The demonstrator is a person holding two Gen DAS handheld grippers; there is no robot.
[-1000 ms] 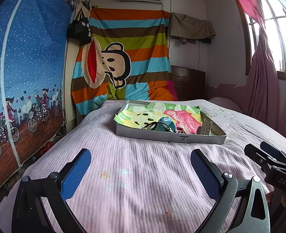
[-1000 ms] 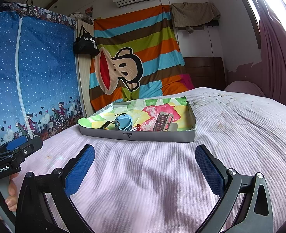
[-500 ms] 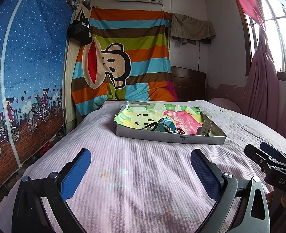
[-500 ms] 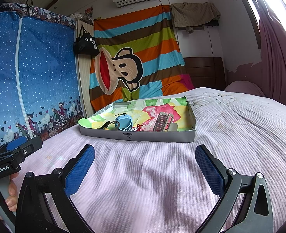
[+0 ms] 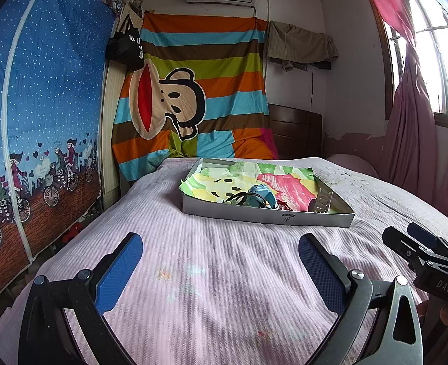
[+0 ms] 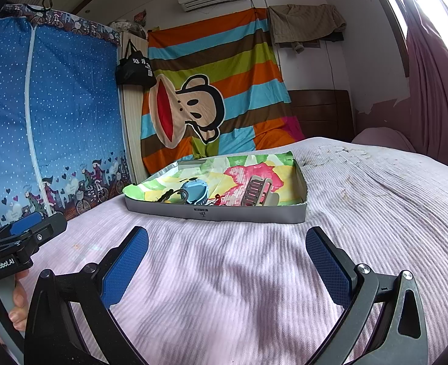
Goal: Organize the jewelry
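Hovering low over the pink bedspread (image 5: 224, 273), you held the left gripper (image 5: 220, 269) and right gripper (image 6: 227, 261) with fingers spread wide and nothing between them. One grey tray (image 6: 217, 214) sat well ahead on the bed, its jewelry bunched at the near wall: one blue watch (image 6: 195, 190), one black loop (image 6: 170, 196), one small red piece (image 6: 217, 198), one pale clip (image 6: 255, 193). Tangled pieces could have lifted together, I judged, and the loose paper liner (image 5: 281, 184) might have snagged a fingertip.
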